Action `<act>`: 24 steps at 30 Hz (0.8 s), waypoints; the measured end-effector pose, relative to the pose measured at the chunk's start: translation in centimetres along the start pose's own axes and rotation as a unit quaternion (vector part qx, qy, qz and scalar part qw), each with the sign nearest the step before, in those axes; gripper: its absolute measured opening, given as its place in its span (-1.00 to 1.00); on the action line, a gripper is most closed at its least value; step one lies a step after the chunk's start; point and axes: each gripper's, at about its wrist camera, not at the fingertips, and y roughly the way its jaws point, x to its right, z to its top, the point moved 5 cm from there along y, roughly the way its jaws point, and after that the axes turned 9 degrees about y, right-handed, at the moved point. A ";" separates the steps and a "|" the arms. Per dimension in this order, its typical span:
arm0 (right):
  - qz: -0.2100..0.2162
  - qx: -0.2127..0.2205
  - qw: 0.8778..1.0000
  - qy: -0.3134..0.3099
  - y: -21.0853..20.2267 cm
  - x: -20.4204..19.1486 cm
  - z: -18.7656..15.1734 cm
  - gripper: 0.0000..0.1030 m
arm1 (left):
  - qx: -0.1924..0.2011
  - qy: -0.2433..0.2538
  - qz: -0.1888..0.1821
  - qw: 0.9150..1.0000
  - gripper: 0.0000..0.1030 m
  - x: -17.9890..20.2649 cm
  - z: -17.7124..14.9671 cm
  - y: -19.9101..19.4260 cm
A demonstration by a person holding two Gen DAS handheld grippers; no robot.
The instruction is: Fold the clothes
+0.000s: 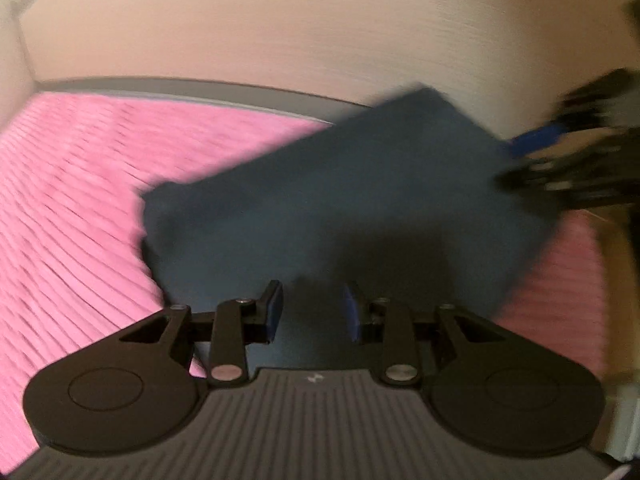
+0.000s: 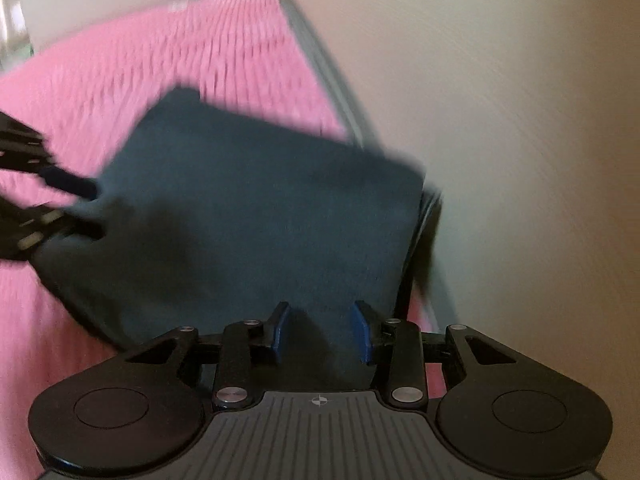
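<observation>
**Cloth folded on pink cover**

Cloth (image 1: 344, 208) lies as a dark flat rectangle on the pink cover (image 1: 80, 200), near the wall. Left gripper (image 1: 314, 308) and right gripper (image 2: 322, 330) hover over it, jaws apart, holding nothing. Both views are blurred; a snagging finger could drag the layers askew.

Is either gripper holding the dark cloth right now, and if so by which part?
Neither: the left gripper and right gripper are both open over the folded dark blue cloth, with nothing pinched between the fingers.
</observation>
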 end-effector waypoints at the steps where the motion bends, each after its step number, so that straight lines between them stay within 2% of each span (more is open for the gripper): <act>1: 0.003 0.004 1.000 -0.001 0.6 0.2 -0.5 -0.31 | -0.006 0.010 -0.001 1.000 -0.45 1.1 -0.7 0.3; 4: 0.002 0.004 1.000 0.016 -0.1 0.3 0.0 -0.30 | -0.005 0.020 0.017 1.000 -0.46 2.9 -1.8 0.7; 8: 0.005 0.025 0.999 0.031 -3.2 -0.6 -0.4 -0.30 | 0.011 -0.004 0.036 0.999 -0.46 2.8 -1.5 -2.0; 11: 0.018 0.008 0.999 0.041 -2.3 -1.1 -2.3 -0.30 | 0.000 -0.019 0.039 0.999 -0.45 3.1 -2.1 -3.0; 15: 0.037 0.005 0.997 0.071 -1.7 -0.4 -2.0 -0.30 | -0.020 -0.061 0.046 0.997 -0.37 3.1 -3.0 -4.5; 16: 0.037 0.007 0.996 0.075 -2.4 -0.4 -1.7 -0.17 | -0.025 -0.071 0.048 0.996 -0.36 3.1 -3.2 -4.9; 17: 0.036 0.013 0.996 0.079 -3.2 -0.3 -1.4 0.04 | -0.029 -0.082 0.049 0.995 -0.37 3.1 -3.5 -5.3; 18: 0.035 0.020 0.996 0.082 -4.3 0.0 -1.4 0.49 | -0.034 -0.092 0.051 0.994 -0.39 3.1 -3.7 -5.6; 19: 0.034 0.024 0.995 0.086 -5.2 0.1 -1.5 0.60 | -0.039 -0.102 0.053 0.993 -0.39 3.1 -3.9 -6.0; 22: 0.040 0.002 0.994 0.100 -7.4 0.1 -2.5 0.60 | -0.054 -0.134 0.058 0.988 -0.21 3.1 -4.6 -7.1; 24: 0.048 -0.015 0.992 0.116 -8.7 -0.4 -3.4 0.60 | -0.063 -0.154 0.061 0.984 0.23 3.1 -5.0 -7.9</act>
